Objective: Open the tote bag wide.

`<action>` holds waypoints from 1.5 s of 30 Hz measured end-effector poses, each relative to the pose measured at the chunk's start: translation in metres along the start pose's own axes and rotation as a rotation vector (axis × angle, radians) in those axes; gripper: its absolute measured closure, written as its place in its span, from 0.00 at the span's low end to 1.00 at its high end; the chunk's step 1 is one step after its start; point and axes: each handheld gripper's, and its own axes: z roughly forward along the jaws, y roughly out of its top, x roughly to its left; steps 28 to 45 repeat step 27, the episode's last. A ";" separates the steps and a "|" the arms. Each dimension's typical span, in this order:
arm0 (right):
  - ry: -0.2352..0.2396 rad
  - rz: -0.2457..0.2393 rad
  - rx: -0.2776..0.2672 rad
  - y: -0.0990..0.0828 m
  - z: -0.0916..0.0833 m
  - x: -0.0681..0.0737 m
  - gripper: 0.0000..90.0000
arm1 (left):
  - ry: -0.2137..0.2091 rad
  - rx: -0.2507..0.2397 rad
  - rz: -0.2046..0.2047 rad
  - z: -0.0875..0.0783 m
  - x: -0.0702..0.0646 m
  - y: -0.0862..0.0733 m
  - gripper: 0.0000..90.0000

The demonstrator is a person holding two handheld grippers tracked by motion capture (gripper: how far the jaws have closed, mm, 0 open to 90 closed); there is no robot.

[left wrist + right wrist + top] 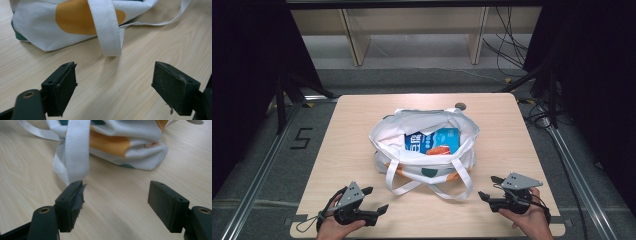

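Observation:
A white tote bag with orange and green patches stands open in the middle of the table. Inside lies a blue snack packet. Its white straps droop toward the near edge. My left gripper rests open at the near left, with nothing between its jaws. In the left gripper view a strap hangs just beyond my left gripper. My right gripper is open at the near right, apart from the bag. In the right gripper view a strap ends close to the left fingertip.
The light wooden table has bare room to both sides of the bag. A small dark round object sits at the far edge behind the bag. Wooden shelving and cables lie beyond on the floor.

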 end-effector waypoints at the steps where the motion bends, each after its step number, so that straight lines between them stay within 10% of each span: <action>1: -0.007 0.004 0.006 -0.001 -0.001 0.002 0.33 | 0.001 -0.007 0.009 0.000 0.000 -0.001 0.21; 45: 0.014 -0.016 0.064 -0.015 -0.003 0.012 0.32 | 0.017 0.047 0.020 0.005 0.001 -0.005 0.21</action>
